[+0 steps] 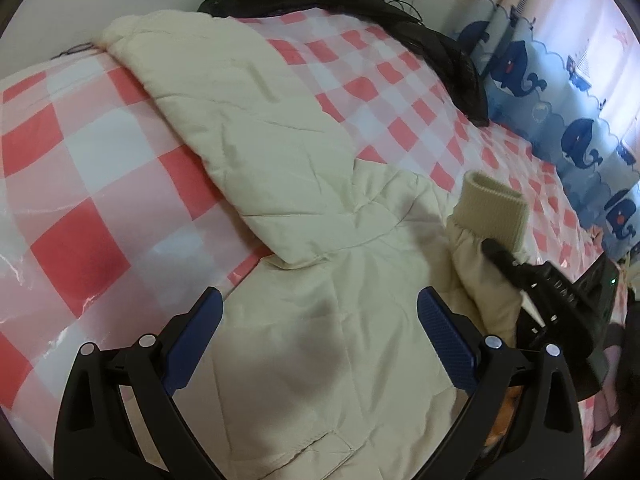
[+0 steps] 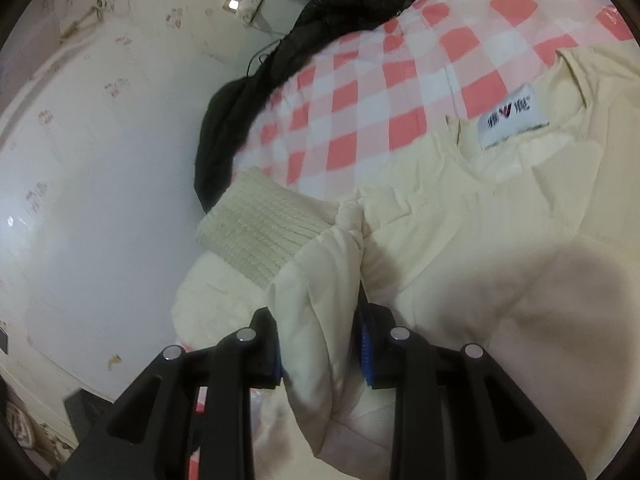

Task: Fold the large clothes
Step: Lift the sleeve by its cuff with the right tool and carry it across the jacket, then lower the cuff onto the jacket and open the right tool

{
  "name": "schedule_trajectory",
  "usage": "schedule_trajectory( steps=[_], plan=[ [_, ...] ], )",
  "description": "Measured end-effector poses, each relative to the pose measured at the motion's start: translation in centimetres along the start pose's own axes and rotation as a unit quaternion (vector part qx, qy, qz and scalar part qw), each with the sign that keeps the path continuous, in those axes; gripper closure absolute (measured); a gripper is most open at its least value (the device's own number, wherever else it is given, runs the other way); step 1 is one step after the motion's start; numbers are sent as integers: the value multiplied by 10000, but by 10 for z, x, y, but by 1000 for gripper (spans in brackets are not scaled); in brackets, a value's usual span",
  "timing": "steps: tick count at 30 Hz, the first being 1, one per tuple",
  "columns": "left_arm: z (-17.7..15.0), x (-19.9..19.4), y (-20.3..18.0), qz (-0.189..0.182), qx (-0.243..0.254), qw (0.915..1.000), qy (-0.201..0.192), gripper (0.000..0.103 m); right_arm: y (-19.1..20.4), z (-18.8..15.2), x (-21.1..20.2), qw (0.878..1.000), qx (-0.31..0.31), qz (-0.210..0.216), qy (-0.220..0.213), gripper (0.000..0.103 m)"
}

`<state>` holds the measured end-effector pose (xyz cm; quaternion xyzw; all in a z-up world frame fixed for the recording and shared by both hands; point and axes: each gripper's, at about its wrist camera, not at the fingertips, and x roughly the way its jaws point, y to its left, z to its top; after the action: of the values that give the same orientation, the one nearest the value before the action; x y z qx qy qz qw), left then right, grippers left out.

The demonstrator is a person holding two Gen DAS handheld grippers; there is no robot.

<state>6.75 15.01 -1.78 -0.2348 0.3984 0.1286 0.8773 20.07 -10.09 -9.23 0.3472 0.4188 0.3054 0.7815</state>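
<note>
We read just one piece of text: a white label (image 2: 513, 121) sewn inside the collar of the cream jacket (image 2: 500, 240), seen from the right wrist. It carries two dark Chinese characters, 雅 and 鹿, with a red-and-dark V-shaped emblem between them. A fainter line beneath them is too small for us to read.
</note>
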Motion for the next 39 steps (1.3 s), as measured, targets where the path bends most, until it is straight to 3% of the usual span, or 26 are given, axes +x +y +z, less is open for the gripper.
schedule_trajectory(
  steps=[9, 15, 17, 20, 24, 26, 28, 30, 31, 33, 34, 36, 37, 39],
  plan=[
    [-4, 1, -6, -83, 120, 9999, 84, 9, 12, -7, 20, 9985, -341, -376, 198, 63],
    [-4, 3, -6, -123, 107, 9998, 130, 9, 18, -8, 28, 9977, -454, -486, 108, 62],
    [-5, 3, -6, -132, 98, 9998, 142, 9, 20, -9, 35, 9967, -534, -559, 241, 46],
    [-5, 3, -7, -135, 109, 9997, 158, 9, 24, -15, 58, 9909, -740, -750, 835, 23],
    [-5, 3, -7, -168, 115, 9997, 156, 9, 28, -12, 54, 9919, -636, -548, 954, 18],
    [-5, -1, -9, -318, 151, 9993, 98, 9, 28, -3, 25, 9970, -369, -180, 651, 18],
    [-6, -10, -16, -673, 261, 9974, 16, 9, 29, 9, -15, 9989, -391, -102, 238, 18],
    [-8, -23, -38, -1265, 617, 9898, -210, 9, 30, 18, -63, 9959, -684, -543, -225, 18],
    [-8, -28, -58, -1618, 955, 9815, -354, 8, 28, 20, -93, 9893, -890, -1043, -506, 17],
    [-9, -21, -89, -1871, 1455, 9708, -364, 8, 18, 26, -138, 9739, -1089, -1789, -875, 14],
    [-8, -14, -100, -1880, 1583, 9688, -319, 8, 7, 30, -160, 9638, -1057, -2236, -994, 13],
    [-6, 20, -122, -1856, 1771, 9665, -63, 8, -24, 37, -182, 9569, -739, -2665, -889, 13],
    [-5, 36, -126, -1708, 1793, 9688, 56, 8, -38, 38, -186, 9554, -658, -2773, -771, 13],
    [-6, 92, -126, -1078, 1803, 9754, 663, 8, -73, 33, -178, 9496, -546, -3075, -281, 13]
  ],
)
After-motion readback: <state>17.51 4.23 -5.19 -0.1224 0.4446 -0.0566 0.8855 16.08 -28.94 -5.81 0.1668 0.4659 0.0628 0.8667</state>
